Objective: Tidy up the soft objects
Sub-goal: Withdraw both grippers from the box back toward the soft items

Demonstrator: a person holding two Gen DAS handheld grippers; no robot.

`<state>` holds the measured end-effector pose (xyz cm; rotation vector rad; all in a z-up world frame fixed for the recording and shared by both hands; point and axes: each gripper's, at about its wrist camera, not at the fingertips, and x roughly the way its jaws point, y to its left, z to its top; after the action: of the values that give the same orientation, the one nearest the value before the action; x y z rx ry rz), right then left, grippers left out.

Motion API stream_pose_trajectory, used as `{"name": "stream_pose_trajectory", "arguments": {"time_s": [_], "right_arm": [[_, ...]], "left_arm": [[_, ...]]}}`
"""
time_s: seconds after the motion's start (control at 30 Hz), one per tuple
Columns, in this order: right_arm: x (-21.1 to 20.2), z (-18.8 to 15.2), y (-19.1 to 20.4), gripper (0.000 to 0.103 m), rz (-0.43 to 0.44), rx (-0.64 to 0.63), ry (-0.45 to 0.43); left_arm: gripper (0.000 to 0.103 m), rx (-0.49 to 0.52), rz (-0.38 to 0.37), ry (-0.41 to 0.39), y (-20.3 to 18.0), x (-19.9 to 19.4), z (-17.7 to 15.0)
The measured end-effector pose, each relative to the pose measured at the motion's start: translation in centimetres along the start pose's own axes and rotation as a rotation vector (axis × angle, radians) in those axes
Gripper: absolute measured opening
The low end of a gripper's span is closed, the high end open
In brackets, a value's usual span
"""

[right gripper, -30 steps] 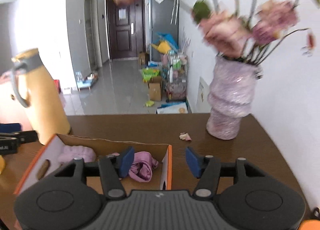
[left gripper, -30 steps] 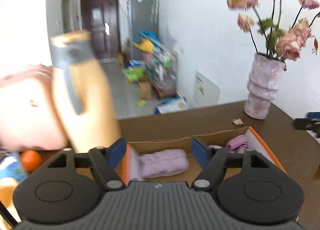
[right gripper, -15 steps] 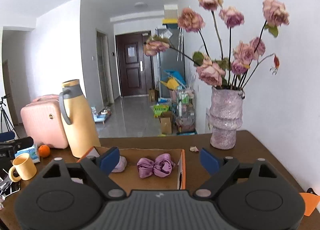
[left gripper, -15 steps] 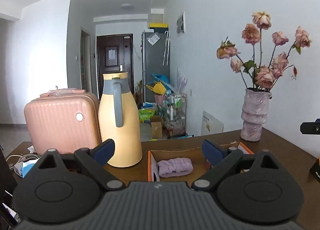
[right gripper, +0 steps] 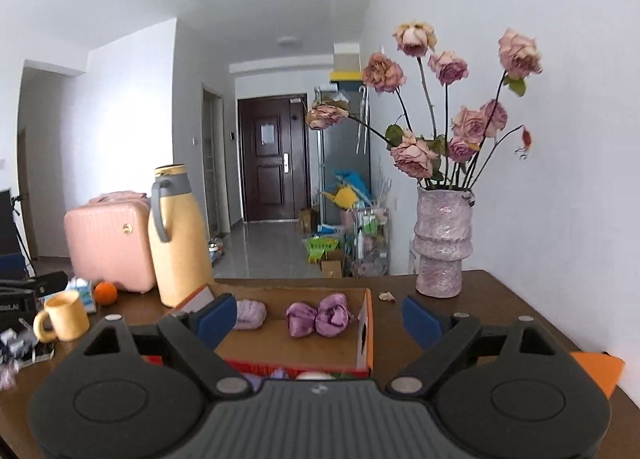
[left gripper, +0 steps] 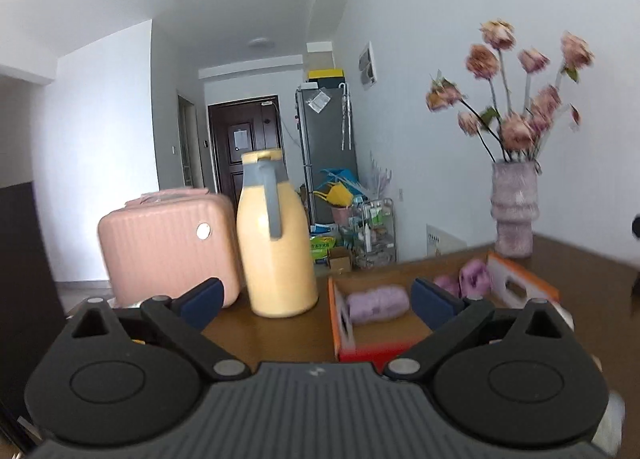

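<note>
box point(right gripper: 366, 333) on tabletop point(right gripper: 500, 311) holds purple scrunchie point(right gripper: 318, 315); left gripper point(left gripper: 316, 297) and right gripper point(right gripper: 316, 317) both opening, gripping nothing.

A cardboard box point(right gripper: 366, 333) sits on the tabletop point(right gripper: 500, 299), and inside it lie a rolled towel point(right gripper: 250, 313) toward the left and a knotted cloth point(right gripper: 318, 315) to its right, apart from each other. Left of the box stands a thermos point(right gripper: 178, 237); behind and left of that, a small suitcase point(right gripper: 110, 241). Before the suitcase lies an orange point(right gripper: 105, 293), and nearer still a mug point(right gripper: 64, 317) — beside what seems a heap of small items at the left edge. Right of the box, toward the wall, stands a vase point(right gripper: 440, 247) of flowers — a fallen petal point(right gripper: 386, 296) lies between the two
</note>
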<state>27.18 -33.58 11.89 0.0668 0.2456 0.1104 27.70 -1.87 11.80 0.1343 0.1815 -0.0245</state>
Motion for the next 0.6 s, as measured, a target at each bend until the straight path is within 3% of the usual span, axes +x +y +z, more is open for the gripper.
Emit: {"name": "stream_pose_trajectory", "arguments": {"time_s": [0.13, 0.3, 0.6], "right_arm": [[-4.4, -4.1, 1.0, 0.098, 0.005, -0.028, -0.026], [-9.6, -9.4, 2.9, 0.099, 0.031, -0.018, -0.038], [-16.8, -18.3, 5.6, 0.1, 0.073, -0.038, 0.054]], "left_arm": [[0.103, -0.014, -0.011, -0.033, 0.1, -5.1, -4.4], [0.103, -0.067, -0.051, -0.007, -0.2, -11.0, -9.4], [0.103, -0.081, -0.049, 0.094, 0.4, -17.9, -14.8]]}}
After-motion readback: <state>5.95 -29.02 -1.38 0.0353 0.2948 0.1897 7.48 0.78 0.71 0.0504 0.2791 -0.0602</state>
